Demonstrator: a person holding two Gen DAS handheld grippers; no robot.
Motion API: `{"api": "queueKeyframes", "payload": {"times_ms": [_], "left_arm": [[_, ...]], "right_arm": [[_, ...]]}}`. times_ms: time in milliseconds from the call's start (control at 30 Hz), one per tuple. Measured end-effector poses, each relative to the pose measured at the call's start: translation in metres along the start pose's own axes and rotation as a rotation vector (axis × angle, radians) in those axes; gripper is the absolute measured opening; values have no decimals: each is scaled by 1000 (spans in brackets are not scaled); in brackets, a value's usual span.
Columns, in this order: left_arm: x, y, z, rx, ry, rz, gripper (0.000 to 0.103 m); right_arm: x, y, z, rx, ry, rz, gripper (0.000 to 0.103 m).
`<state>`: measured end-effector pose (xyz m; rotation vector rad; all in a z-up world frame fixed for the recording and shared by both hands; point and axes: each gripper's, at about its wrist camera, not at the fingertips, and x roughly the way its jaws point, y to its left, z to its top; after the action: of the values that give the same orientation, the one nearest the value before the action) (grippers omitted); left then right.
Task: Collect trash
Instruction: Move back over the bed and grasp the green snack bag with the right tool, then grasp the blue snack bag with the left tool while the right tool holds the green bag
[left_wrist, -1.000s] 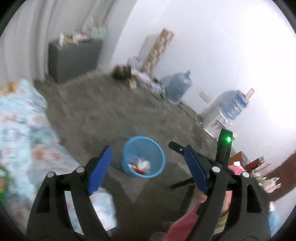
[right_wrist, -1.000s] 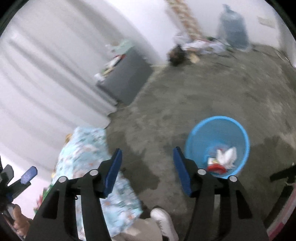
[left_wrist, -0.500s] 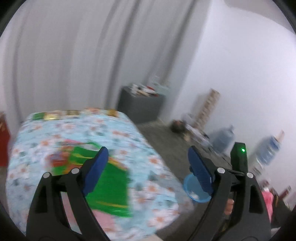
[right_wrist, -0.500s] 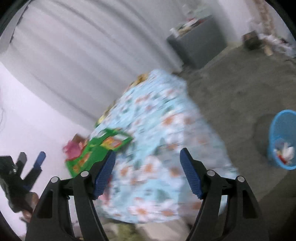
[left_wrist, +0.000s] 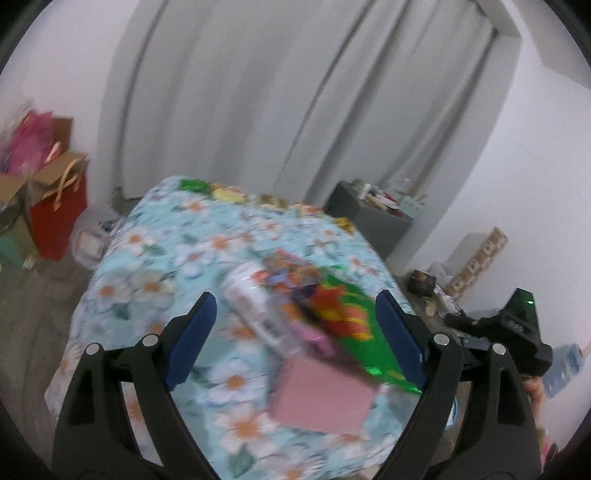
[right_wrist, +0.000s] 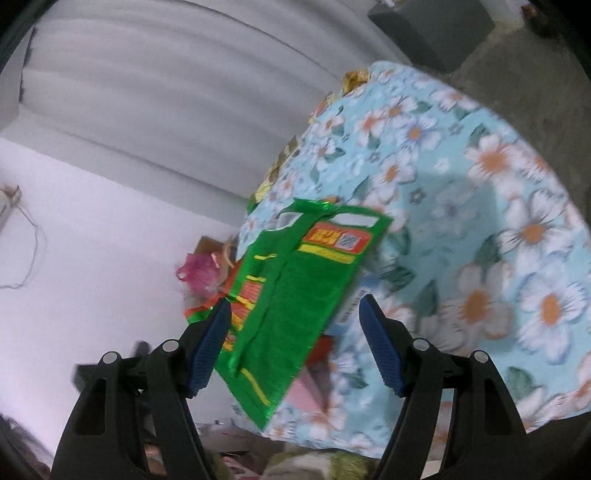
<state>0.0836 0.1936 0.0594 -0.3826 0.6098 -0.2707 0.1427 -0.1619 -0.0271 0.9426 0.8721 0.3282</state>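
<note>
A table with a light blue flowered cloth (left_wrist: 177, 266) carries a pile of trash: a green foil snack bag (left_wrist: 354, 332), a pink paper sheet (left_wrist: 321, 398) and a white wrapper (left_wrist: 255, 310). My left gripper (left_wrist: 295, 336) is open above this pile. In the right wrist view the green bag (right_wrist: 295, 291) lies on the cloth (right_wrist: 480, 206) near its edge, with my right gripper (right_wrist: 295, 347) open over it and empty. The right gripper's body (left_wrist: 517, 332) shows at the right in the left wrist view.
Small gold and green wrappers (left_wrist: 229, 192) lie along the table's far edge. A red gift bag (left_wrist: 55, 218) and cardboard boxes stand left of the table. A grey cabinet (left_wrist: 369, 221) with clutter stands behind right, before white curtains. The floor is bare concrete.
Both grippers swung away from the blue bin on the floor and up to the table. The trash pile now lies between the open fingers of each gripper, closer than before.
</note>
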Motion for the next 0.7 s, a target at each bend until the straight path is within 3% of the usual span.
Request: {"api": "queueKeyframes", "payload": {"times_ms": [167,467,667,700], "left_arm": [[9,31,-10,-51,35,24,83],[32,40,-22,-59,100,38,83],[41,36,-25,-44,115,52,83],[42,35,-25,-40,116,54,83]], "right_arm": [[11,-14,-1,91,8,42,64],[32,-45,-5,203,59,95,49],[38,-48,-8,207,99,158,27],[39,-49,-8,207,100,163,18]]}}
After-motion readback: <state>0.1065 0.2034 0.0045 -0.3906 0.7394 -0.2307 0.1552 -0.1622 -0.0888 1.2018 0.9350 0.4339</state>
